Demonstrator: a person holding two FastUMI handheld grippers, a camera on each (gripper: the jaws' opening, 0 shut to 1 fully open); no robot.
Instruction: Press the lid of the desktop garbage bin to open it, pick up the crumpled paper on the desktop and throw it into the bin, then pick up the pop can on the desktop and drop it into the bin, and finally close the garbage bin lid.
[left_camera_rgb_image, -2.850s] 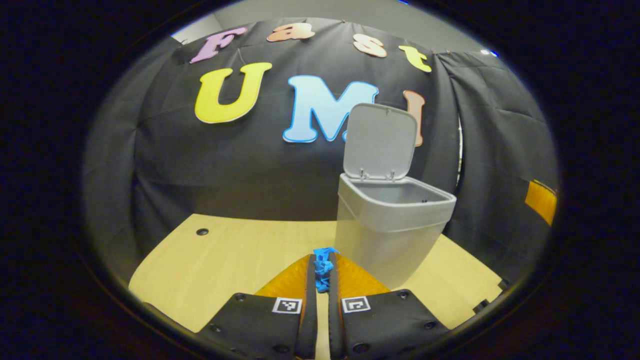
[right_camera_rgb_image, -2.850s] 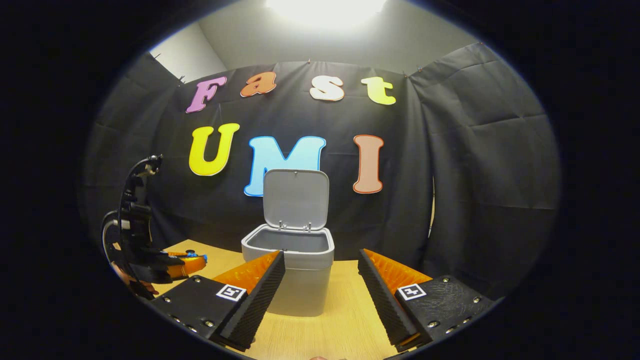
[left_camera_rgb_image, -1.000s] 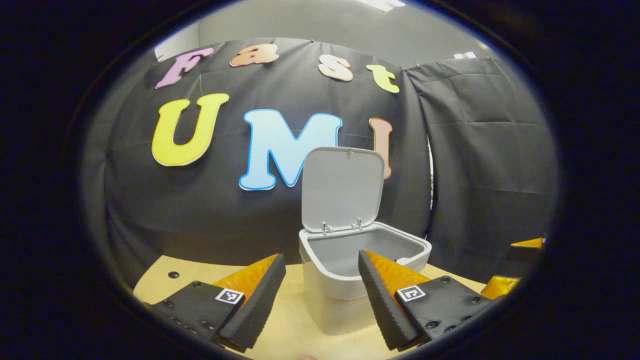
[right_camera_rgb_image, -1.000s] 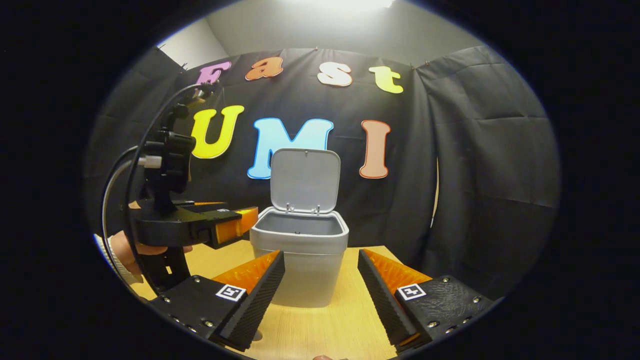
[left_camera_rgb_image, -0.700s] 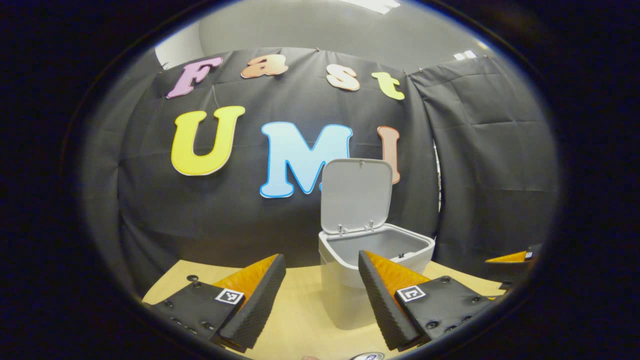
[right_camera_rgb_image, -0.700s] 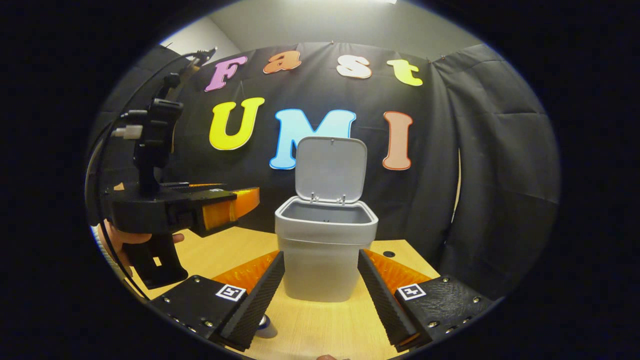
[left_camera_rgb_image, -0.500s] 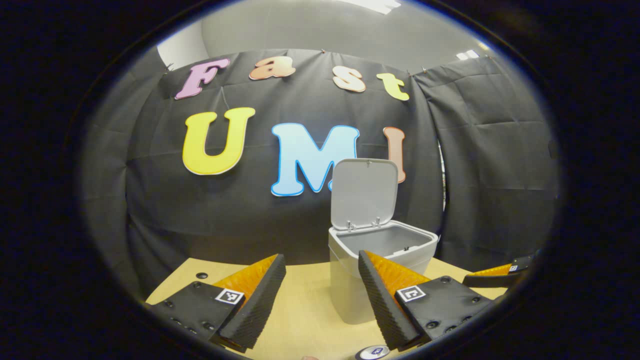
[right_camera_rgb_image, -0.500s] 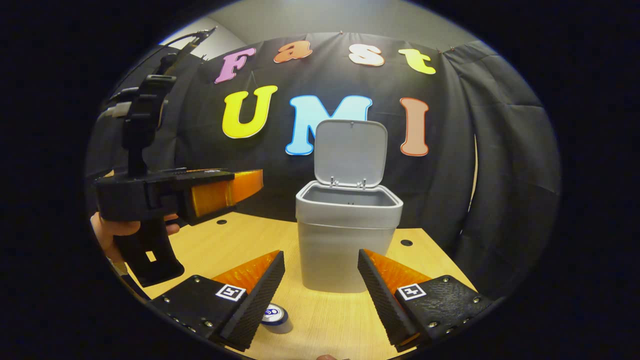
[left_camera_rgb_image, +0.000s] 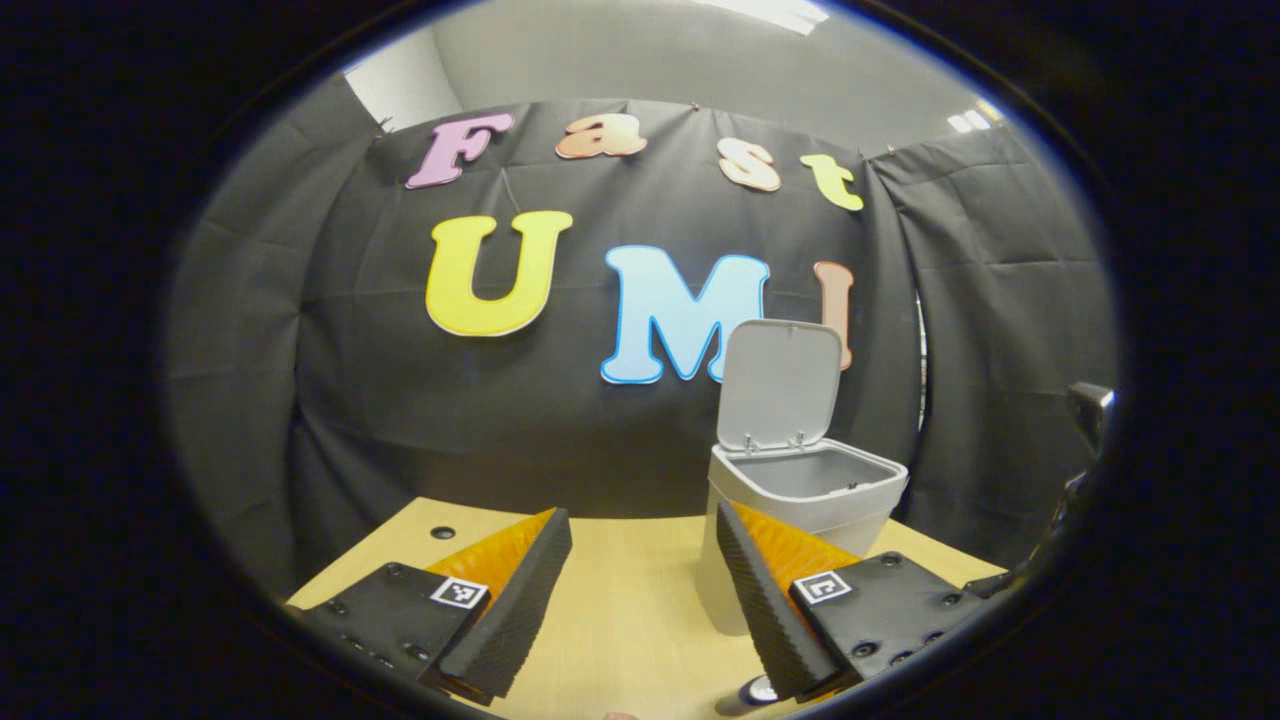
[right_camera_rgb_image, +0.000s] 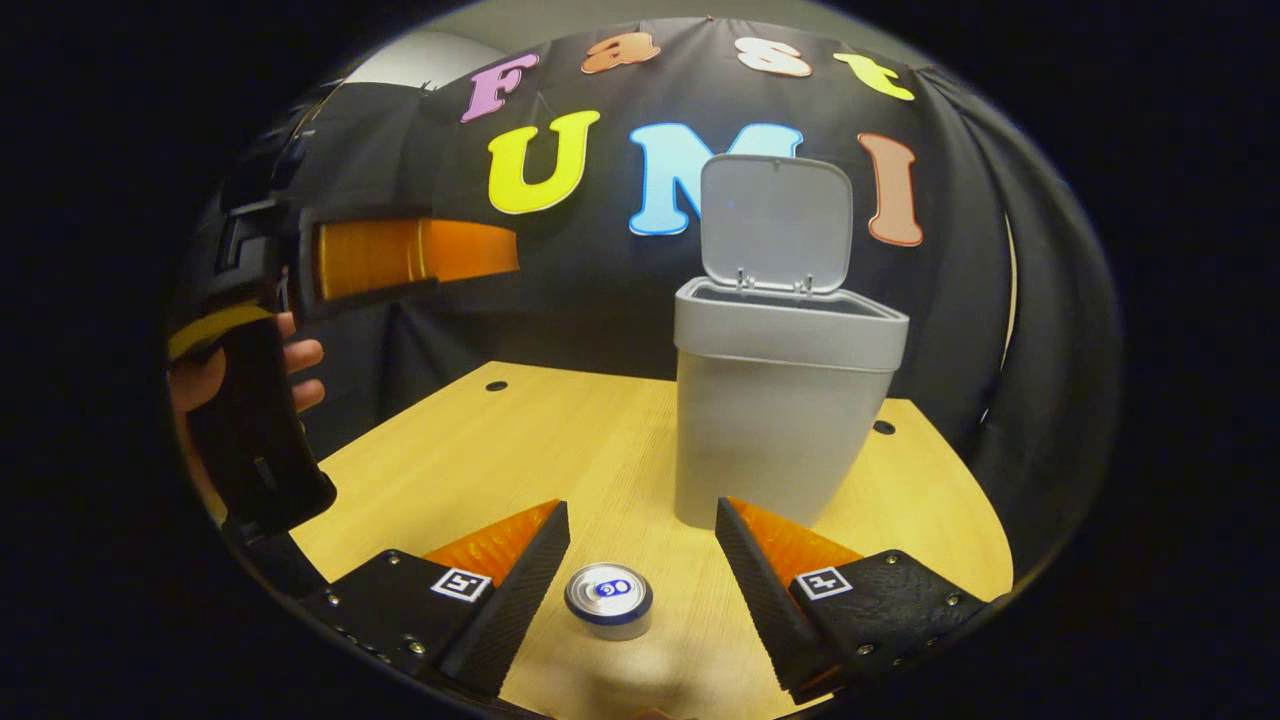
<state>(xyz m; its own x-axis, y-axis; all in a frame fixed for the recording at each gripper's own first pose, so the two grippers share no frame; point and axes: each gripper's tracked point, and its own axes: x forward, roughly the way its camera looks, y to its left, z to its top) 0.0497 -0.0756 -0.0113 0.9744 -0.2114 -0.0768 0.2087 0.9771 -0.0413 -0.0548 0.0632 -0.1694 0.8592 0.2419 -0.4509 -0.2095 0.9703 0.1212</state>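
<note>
**Now the can sits between our right jaws**

Here we hold the right gripper (right_camera_rgb_image: 640, 545) low over the table (right_camera_rgb_image: 480, 470), and the can (right_camera_rgb_image: 608, 600) stands upright straight ahead of it, in the gap between the two fingers and a little nearer the left one. Its long axis is vertical; we look down on its round top. The jaws stand wide open and grip nothing, with the fingers apart from the can on both sides. In our judgement, this is the relation the next move turns on: the can lies in line with the open jaws, so the right gripper needs only to go forward and down until the fingers flank the can's wall, then close across its width.

The left gripper (left_camera_rgb_image: 640, 545) is also wide open and empty. In the right gripper view it hangs high at the left, held by a hand (right_camera_rgb_image: 215, 370), well apart from the can. In the left gripper view a sliver of the can (left_camera_rgb_image: 755, 692) shows at the bottom edge, beside the right finger. The right gripper is clearly the nearer one.

The bin (right_camera_rgb_image: 775, 410) stands on the table beyond the can, with its lid (right_camera_rgb_image: 775, 220) raised upright, so the opening is ready. We cannot tell from here what lies inside it, and we judge the can step to be the one in hand.
</note>
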